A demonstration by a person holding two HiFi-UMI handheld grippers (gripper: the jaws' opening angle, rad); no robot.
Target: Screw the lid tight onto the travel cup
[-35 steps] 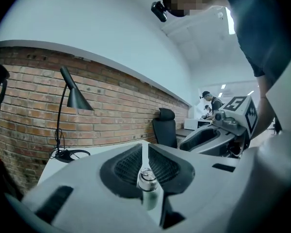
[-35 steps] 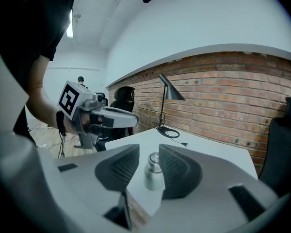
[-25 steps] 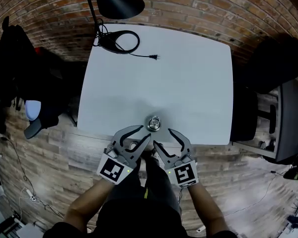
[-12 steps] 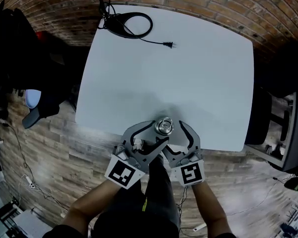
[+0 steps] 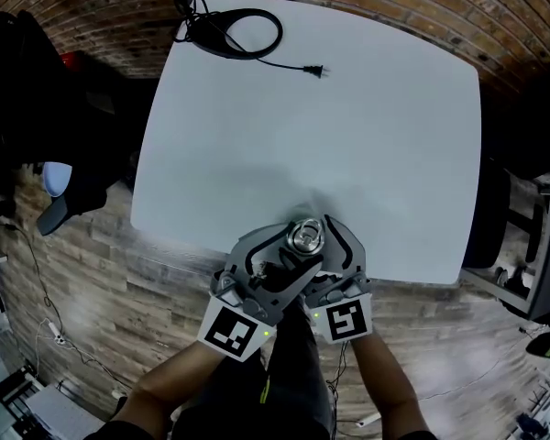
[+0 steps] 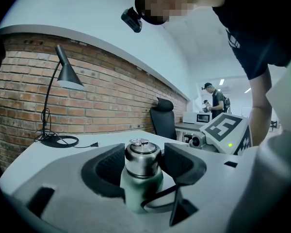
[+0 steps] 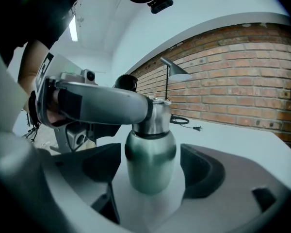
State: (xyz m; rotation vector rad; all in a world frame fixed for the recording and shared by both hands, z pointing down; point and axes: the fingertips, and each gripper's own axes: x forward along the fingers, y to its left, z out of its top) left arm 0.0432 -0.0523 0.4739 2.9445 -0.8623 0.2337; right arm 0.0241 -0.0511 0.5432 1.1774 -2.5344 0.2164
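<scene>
1. Travel cup (image 5: 305,237) stands upright on the white tabletop (image 5: 348,108), near its front edge, with the lid (image 6: 142,153) on.
2. Left gripper (image 6: 142,164): fingers have just been opening. They sit close on either side of the lid and grip nothing.
3. Right gripper (image 7: 150,171): fingers have just been opening. They stand wide apart around the cup's body, with clear gaps on both sides.

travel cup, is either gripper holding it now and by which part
Nothing is held. The travel cup stands on the table, its lid between the left gripper jaws, its body between the right gripper jaws; both have just been opening, no pad pressing.
</scene>
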